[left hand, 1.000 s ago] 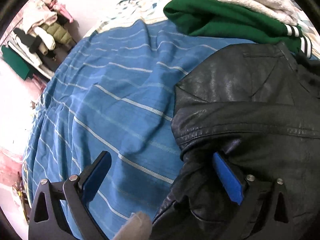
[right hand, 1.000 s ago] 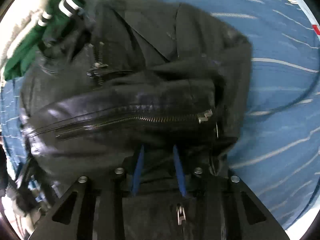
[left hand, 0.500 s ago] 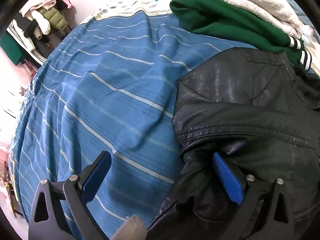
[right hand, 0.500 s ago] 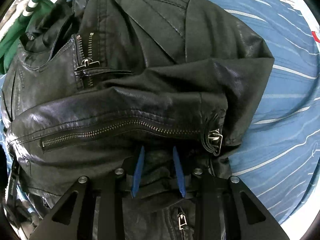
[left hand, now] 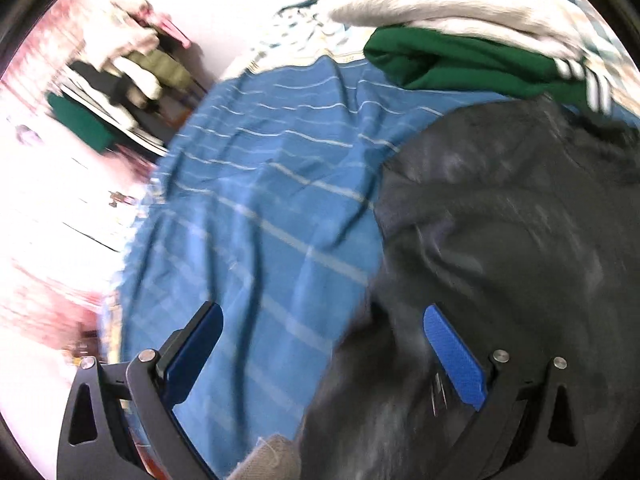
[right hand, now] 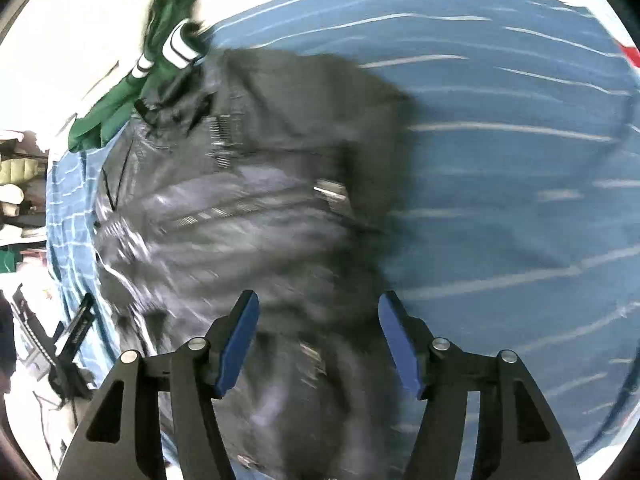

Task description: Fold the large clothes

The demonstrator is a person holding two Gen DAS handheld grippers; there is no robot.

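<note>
A black leather jacket (left hand: 500, 240) lies folded on a blue striped bedsheet (left hand: 260, 208); it also shows in the right wrist view (right hand: 248, 216), blurred by motion, with its sleeve zipper (right hand: 224, 212) across the middle. My left gripper (left hand: 320, 344) is open, its right finger over the jacket's left edge and its left finger over the sheet. My right gripper (right hand: 318, 336) is open and empty above the jacket's near part.
A green garment with white stripes (left hand: 460, 64) and a grey-white fleece (left hand: 460, 12) lie stacked at the head of the bed. The green garment (right hand: 160, 64) lies beyond the jacket in the right wrist view. Hanging clothes (left hand: 132, 68) stand past the bed's left side.
My right gripper has opened and let go of the jacket, and has pulled back. My left gripper stays open and has shifted; both views are now motion-blurred.
</note>
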